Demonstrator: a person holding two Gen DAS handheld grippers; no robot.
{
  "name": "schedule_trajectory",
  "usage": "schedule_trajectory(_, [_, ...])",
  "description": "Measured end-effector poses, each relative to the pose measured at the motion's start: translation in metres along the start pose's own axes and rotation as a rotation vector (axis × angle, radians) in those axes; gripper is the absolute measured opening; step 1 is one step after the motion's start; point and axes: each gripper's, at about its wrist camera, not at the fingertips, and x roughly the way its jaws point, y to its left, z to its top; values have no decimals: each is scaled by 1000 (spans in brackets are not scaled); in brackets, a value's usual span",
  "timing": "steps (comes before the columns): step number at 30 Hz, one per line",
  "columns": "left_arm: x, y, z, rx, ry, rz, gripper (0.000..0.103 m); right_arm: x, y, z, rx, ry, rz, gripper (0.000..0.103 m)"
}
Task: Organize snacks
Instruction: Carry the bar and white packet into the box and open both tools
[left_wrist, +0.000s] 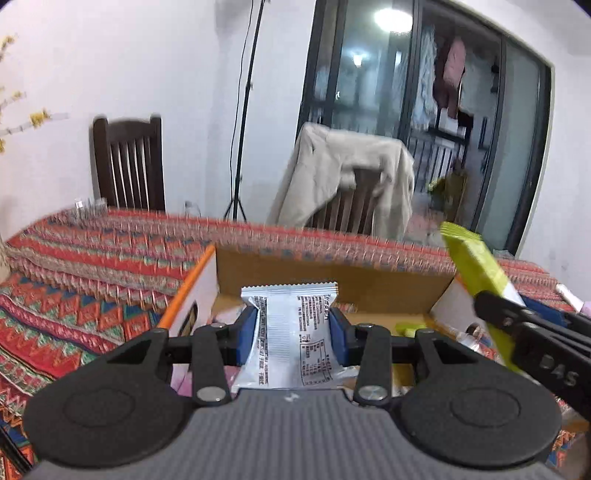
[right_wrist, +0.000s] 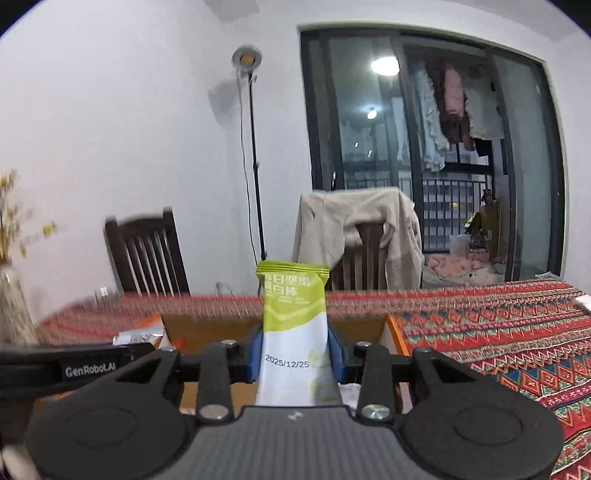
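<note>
**Two snacks up over the box**

Gripping a snack in each hand, we hang above the box (left_wrist: 332, 275) on the patterned cloth (left_wrist: 92, 258). Our left gripper (left_wrist: 293, 328) is clenched on a silver packet (left_wrist: 291, 332): both blue pads (left_wrist: 251, 332) press its sides, and it stands upright between them, crimped top edge up, printed back facing us. It sits in front of the box's brown inner wall, over the open inside.

Over on the right, our right gripper (right_wrist: 295, 354) is clamped on a green bar (right_wrist: 293, 317). The bar stands upright too, green top half and white lower half with a printed date, pinched at the white part by the blue pads (right_wrist: 255, 356). From the left view we catch that same green bar (left_wrist: 476, 280) tilted at the box's right corner, with the right gripper's black finger across it.

Inside the box we make out a few more wrappers, too blurred to name. Behind the table stand a dark chair (left_wrist: 129, 166), a second chair draped with a beige coat (left_wrist: 347, 177), a lamp stand (right_wrist: 253, 166) and a glass door (right_wrist: 424, 147).
</note>
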Motion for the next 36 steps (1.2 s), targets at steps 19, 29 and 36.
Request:
schedule_trajectory(19, [1,2,-11,22,-28,18,42,6,-10,-15,15,31,-3,36])
schedule_trajectory(29, [-1,6,-12,0,-37,12,69,8,-11,-15,21,43,-7,99])
schedule_trajectory(36, [-12,10,-11,-43,-80,39,103,10,-13,-16,31,52,-23,103])
